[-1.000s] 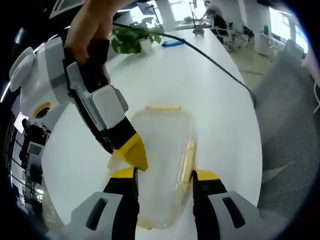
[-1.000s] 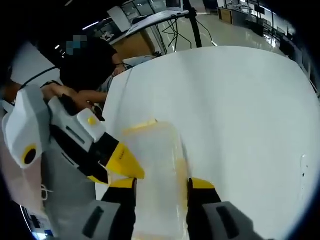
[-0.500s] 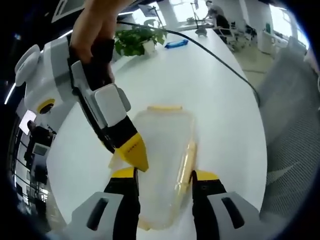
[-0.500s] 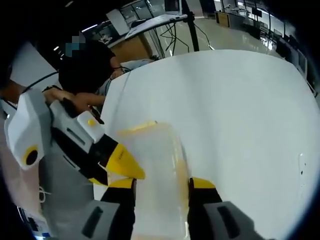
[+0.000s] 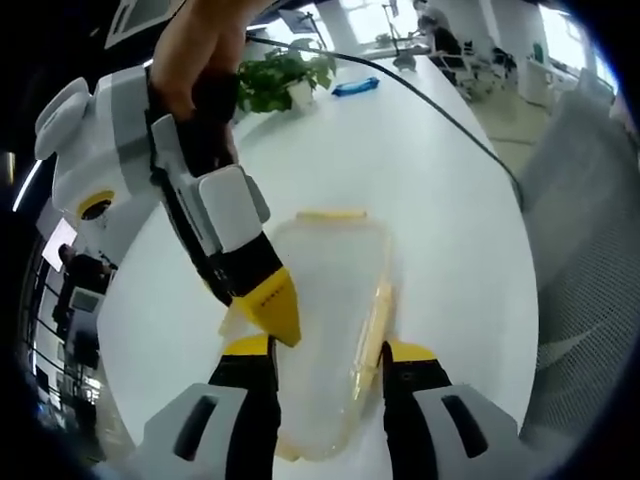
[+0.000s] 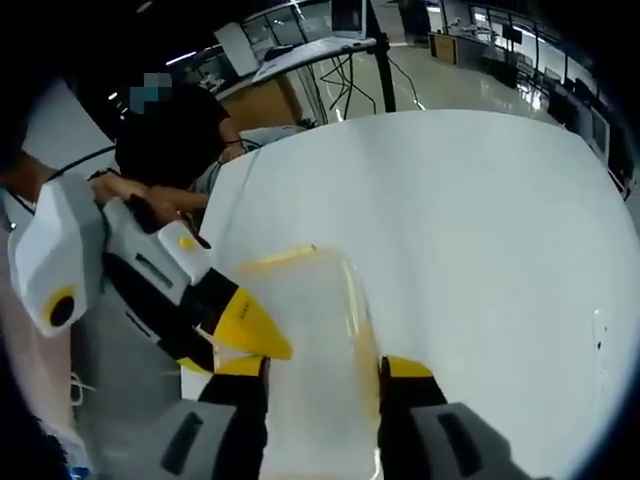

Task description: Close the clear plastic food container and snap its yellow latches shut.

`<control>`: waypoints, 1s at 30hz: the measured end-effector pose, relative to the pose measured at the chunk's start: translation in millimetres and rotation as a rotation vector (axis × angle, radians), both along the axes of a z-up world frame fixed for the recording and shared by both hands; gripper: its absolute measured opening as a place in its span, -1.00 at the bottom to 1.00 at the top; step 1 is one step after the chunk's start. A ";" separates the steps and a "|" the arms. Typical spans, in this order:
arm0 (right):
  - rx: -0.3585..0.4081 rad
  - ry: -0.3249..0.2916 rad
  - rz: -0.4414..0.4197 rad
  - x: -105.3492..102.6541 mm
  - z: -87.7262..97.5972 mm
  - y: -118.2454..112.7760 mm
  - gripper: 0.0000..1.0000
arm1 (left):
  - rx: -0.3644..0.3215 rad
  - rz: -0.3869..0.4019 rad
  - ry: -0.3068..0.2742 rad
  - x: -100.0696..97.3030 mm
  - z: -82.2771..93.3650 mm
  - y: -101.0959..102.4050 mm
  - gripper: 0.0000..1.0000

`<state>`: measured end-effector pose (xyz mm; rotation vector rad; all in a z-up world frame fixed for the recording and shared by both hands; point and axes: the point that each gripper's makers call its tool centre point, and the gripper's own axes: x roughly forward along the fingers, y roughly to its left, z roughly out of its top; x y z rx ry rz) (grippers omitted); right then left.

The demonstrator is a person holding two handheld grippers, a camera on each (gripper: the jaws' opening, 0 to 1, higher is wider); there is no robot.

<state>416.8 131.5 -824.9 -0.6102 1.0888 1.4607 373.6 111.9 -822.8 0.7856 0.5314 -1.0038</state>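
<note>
Container (image 5: 330, 320) position unchanged on the white surface (image 5: 420, 180); left claw (image 5: 325, 365) still straddles it, spread. Right claw (image 5: 272, 312) tip presses a side latch (image 5: 232, 322); aperture undeterminable.

The right claw (image 6: 320, 368) stands with its jaws apart, the clear container (image 6: 312, 350) between them on the white desk (image 6: 470, 240). The left claw (image 6: 245, 330) reaches in from the left, its yellow tip at the container's left edge, a yellow latch (image 6: 278, 259) beyond.

white table (image 5: 440, 200), potted plant (image 5: 275, 80), black cable (image 5: 440, 120)
</note>
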 end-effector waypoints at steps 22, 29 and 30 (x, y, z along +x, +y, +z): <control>0.100 -0.169 -0.140 13.8 18.7 -0.8 0.54 | -0.099 -0.003 0.035 -5.0 18.9 2.6 -0.15; 0.192 -0.173 -0.185 1.5 34.4 -9.6 0.59 | -0.119 0.066 0.050 3.7 25.3 15.9 0.12; 0.206 -0.179 -0.183 -2.4 35.8 -10.9 0.60 | -0.137 0.080 0.057 4.9 26.7 17.8 0.16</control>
